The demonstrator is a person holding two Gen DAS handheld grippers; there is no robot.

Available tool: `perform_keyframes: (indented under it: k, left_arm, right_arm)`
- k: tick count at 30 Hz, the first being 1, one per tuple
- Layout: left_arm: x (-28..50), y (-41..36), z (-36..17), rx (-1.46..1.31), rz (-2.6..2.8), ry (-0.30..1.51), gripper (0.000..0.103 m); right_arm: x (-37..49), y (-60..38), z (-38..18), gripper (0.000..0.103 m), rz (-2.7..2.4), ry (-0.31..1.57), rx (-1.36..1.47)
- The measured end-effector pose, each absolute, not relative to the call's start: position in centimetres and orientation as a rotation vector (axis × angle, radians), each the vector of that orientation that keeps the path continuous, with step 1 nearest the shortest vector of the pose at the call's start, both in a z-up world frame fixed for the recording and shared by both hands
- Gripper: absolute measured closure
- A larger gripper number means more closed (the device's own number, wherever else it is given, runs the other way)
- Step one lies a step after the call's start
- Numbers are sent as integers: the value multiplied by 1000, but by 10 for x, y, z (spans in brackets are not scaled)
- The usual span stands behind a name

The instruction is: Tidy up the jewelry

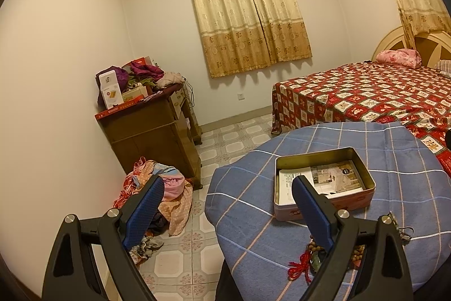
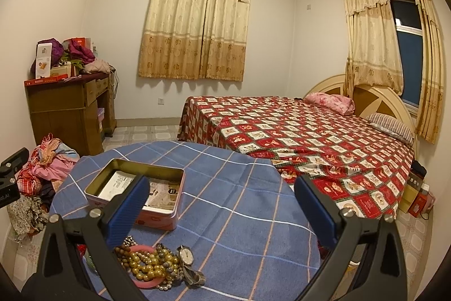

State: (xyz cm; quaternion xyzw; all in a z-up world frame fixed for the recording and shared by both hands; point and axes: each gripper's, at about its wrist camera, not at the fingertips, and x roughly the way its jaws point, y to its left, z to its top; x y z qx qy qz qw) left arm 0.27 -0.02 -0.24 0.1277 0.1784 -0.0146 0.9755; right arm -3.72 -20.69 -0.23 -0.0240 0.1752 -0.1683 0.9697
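Observation:
An open pink tin box (image 2: 157, 212) with printed papers inside stands on a round table under a blue checked cloth (image 2: 239, 205). In front of it lies a heap of jewelry (image 2: 153, 265): brown and gold bead strings, a pink bangle (image 2: 141, 282) and a wristwatch (image 2: 186, 255). My right gripper (image 2: 222, 191) hovers open above the table, nothing between its blue pads. In the left wrist view the tin box (image 1: 324, 188) sits behind the right pad, and beads with a red knotted cord (image 1: 300, 267) lie low right. My left gripper (image 1: 228, 193) is open and empty, over the table's left edge.
A bed with a red patterned cover (image 2: 310, 143) stands right of the table. A wooden cabinet (image 1: 152, 137) piled with clothes and boxes is against the left wall. A heap of clothes (image 1: 160, 196) lies on the tiled floor beside the table.

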Motion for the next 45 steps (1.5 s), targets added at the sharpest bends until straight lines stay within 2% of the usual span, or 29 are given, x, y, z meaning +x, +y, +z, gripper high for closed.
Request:
perform_keyframes:
  k: [45]
  left_arm:
    - [5, 9, -3, 264, -14, 356, 11]
  right_arm:
    - [-37, -208, -2, 0, -341, 357, -49]
